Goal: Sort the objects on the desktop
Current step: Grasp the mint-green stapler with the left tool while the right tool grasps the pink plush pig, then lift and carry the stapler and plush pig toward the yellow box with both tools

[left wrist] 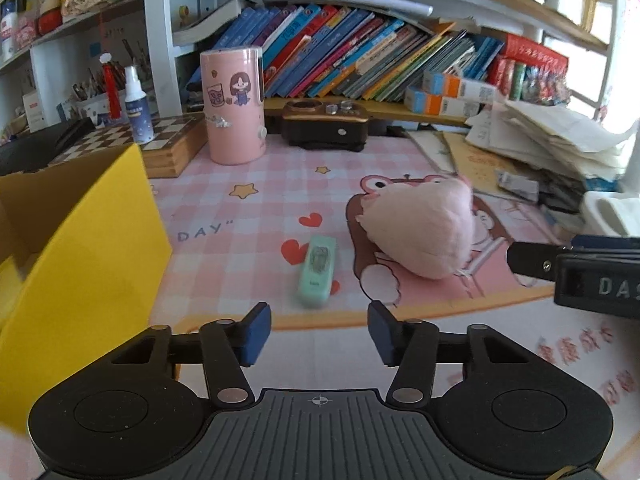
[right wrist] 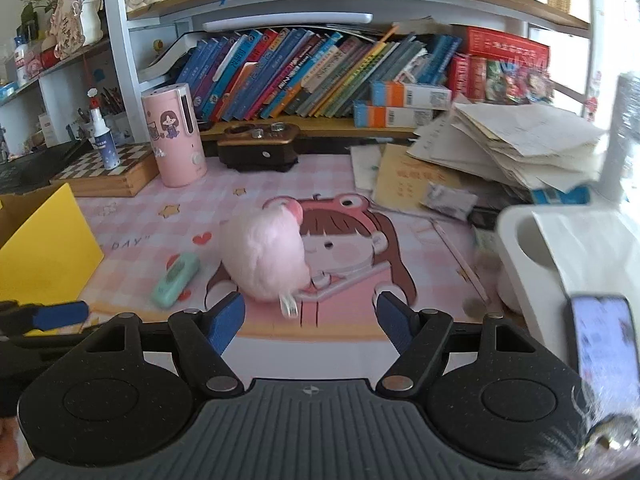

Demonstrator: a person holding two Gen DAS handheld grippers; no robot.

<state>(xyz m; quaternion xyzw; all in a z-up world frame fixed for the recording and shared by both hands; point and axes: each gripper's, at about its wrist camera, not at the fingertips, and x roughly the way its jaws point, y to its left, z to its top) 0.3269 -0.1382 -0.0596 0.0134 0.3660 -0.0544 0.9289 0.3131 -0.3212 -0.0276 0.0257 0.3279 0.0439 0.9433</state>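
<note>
Left wrist view has the left tongs spread wide and empty, lined up just short of the mint green case lying flat on the counter. Right tongs gape too, facing the pink plush beside it. Risk here, I'd say: the slim case could skid on the mat, or the plush's dangling clip could snag. Only the right view shows the phone; the yellow box and its opening show best on the left.
</note>
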